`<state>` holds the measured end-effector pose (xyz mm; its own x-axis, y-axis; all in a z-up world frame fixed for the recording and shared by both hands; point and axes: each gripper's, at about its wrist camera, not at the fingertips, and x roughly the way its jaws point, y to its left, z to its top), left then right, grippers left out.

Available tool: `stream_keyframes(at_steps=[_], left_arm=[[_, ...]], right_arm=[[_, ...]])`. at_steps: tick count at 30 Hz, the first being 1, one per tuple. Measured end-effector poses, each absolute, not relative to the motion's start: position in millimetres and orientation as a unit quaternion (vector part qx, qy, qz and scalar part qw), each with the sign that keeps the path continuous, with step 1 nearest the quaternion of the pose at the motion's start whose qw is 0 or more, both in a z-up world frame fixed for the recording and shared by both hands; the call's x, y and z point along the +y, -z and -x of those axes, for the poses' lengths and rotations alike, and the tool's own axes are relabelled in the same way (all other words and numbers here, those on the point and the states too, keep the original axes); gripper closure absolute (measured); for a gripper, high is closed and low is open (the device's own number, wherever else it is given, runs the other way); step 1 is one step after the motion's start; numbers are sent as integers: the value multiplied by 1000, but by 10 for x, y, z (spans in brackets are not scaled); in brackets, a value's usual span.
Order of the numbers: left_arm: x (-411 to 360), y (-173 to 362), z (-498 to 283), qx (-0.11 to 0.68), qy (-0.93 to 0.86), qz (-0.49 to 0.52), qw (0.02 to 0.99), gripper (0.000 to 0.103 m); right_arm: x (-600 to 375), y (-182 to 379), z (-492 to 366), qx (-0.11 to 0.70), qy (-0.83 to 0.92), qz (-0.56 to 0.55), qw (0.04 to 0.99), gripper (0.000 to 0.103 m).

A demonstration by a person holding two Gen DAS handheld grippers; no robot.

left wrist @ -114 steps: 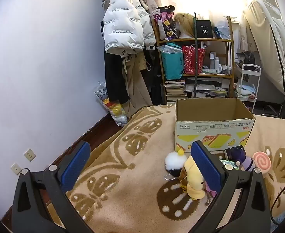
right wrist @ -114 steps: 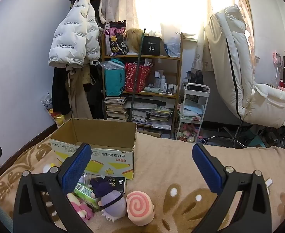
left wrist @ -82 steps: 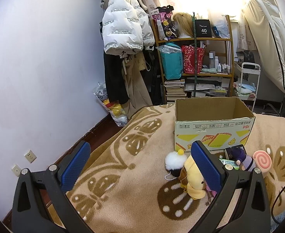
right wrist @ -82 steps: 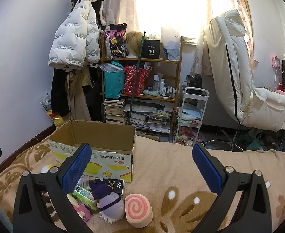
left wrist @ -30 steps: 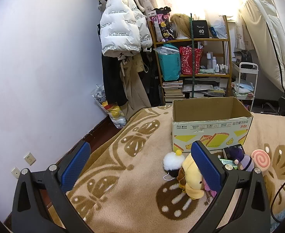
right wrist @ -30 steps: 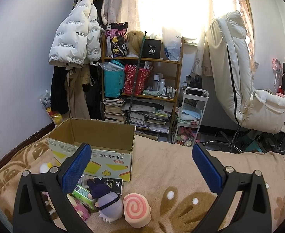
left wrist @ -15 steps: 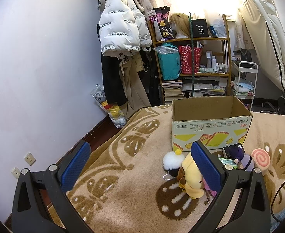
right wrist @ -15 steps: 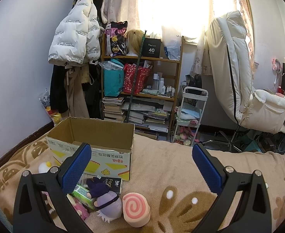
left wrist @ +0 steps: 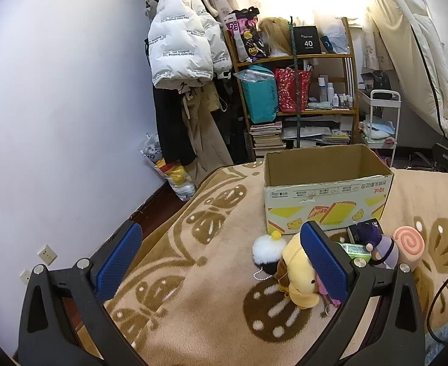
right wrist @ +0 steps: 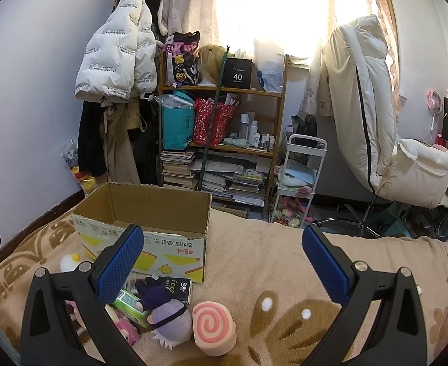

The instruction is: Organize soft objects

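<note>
A: Where do the soft things lie?

B: In a cluster on the blanket [right wrist: 254, 262], just in front of the cardboard box [right wrist: 151, 213]: a pink swirl cushion [right wrist: 213, 329], a purple-haired plush doll [right wrist: 166, 314], a yellow plush [left wrist: 297, 270] and a white pompom [left wrist: 266, 250]. A green carton [right wrist: 129, 303] and a black box [right wrist: 175, 288] sit among them.

A: And the tools?

B: The left gripper [left wrist: 221, 262] and the right gripper [right wrist: 222, 262] both hover with jaws spread wide, holding nothing.

A: So how should the first pick go?

B: I'd take the swirl cushion with the right one: it stands apart at the cluster's edge. Come down over it, squeeze across its round sides, lift clear of the doll, then release over the box's open top, not its rim.
</note>
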<state>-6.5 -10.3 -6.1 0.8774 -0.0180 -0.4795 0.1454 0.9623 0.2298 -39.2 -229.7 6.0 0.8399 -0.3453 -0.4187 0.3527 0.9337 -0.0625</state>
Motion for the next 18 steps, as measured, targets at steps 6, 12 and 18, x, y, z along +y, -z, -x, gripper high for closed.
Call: stream_keyframes(at_steps=[6,12,18], left_arm=[[-171,72,43,250,53,-133,958,1],[-313,88,-35,260,53,-143,953,1],[-434,88,-187,275,67,-140,949,1]], right_arm=[[-2296,-24,392,226,177,-11,958,0],[-2337,85,357,241,174,-1,955,0],[-2414,136,263,265,174,-5,949,0]])
